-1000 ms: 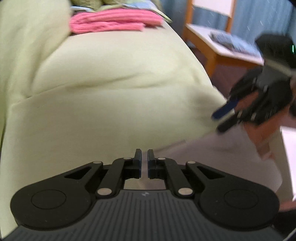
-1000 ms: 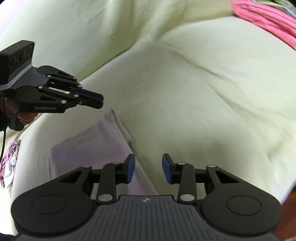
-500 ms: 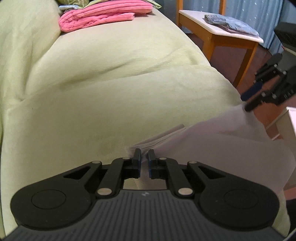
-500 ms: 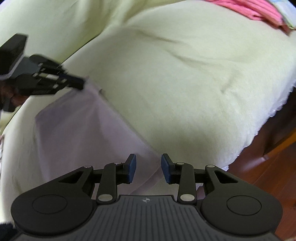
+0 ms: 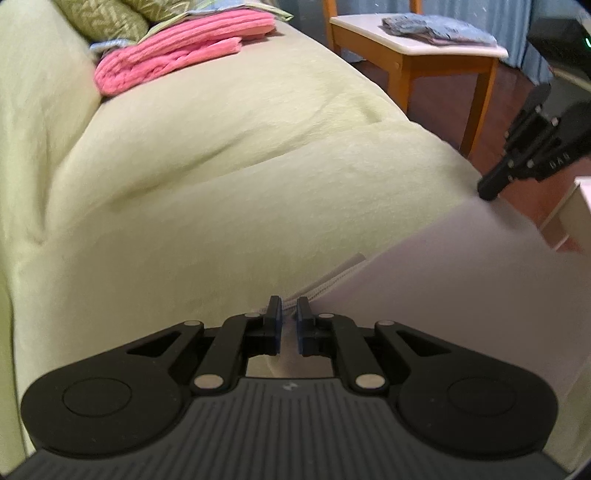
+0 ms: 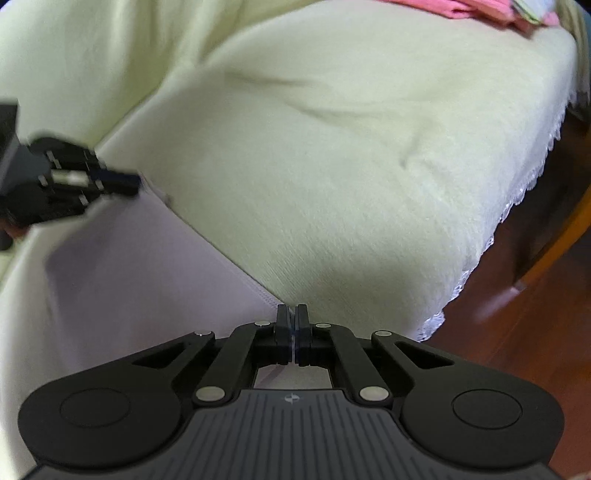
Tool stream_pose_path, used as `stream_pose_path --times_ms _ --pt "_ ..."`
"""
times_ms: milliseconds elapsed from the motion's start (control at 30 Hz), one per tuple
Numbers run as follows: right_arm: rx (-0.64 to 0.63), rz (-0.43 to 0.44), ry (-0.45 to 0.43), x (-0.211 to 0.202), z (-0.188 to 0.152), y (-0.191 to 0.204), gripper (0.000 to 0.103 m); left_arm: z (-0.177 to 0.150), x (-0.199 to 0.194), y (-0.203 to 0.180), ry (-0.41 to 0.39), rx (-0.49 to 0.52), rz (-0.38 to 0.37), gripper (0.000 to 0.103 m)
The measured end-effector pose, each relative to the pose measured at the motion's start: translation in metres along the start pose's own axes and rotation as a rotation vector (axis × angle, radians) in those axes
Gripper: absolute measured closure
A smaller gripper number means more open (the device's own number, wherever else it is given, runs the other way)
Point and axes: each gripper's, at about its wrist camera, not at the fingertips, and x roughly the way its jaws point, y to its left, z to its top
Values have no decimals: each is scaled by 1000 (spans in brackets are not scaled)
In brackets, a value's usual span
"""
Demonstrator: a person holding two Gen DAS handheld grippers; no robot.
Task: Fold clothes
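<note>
Now a pale lilac garment (image 5: pixel 443 295) lies flat on the green-covered sofa (image 5: pixel 258 166). Both tongs, left (image 5: pixel 289 317) and right (image 6: pixel 291 325), pinch its hemmed corners; it looks light, limp, best held there.

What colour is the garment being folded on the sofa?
Pale lilac garment, clearest in the right wrist view.

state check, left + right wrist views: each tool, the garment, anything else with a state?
left tool: shut on the pale lilac garment's corner
right tool: jaws have just closed, shut on the garment's other corner
pale lilac garment: spread flat on the sofa cover
pink towel: folded
blue cloth: folded on the stool
</note>
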Motion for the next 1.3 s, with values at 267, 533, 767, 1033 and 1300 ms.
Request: stream_pose_path --times_ms 267,533,767,1033,1300 --pt "-75 -244 -105 -38 -8 51 81 -6 -45 10 -26 -124 -31 96" --pt "-67 -159 -107 -12 -56 98 82 -38 -31 -6 51 -116 -107 93" --pt "186 -104 -141 -37 -59 70 74 -45 -36 67 64 -506 -201 76" --pt "516 54 -214 -37 -81 18 70 -81 22 109 53 -859 -537 73" --pt "770 210 -296 -29 -111 -12 67 -78 45 107 7 -843 -655 75"
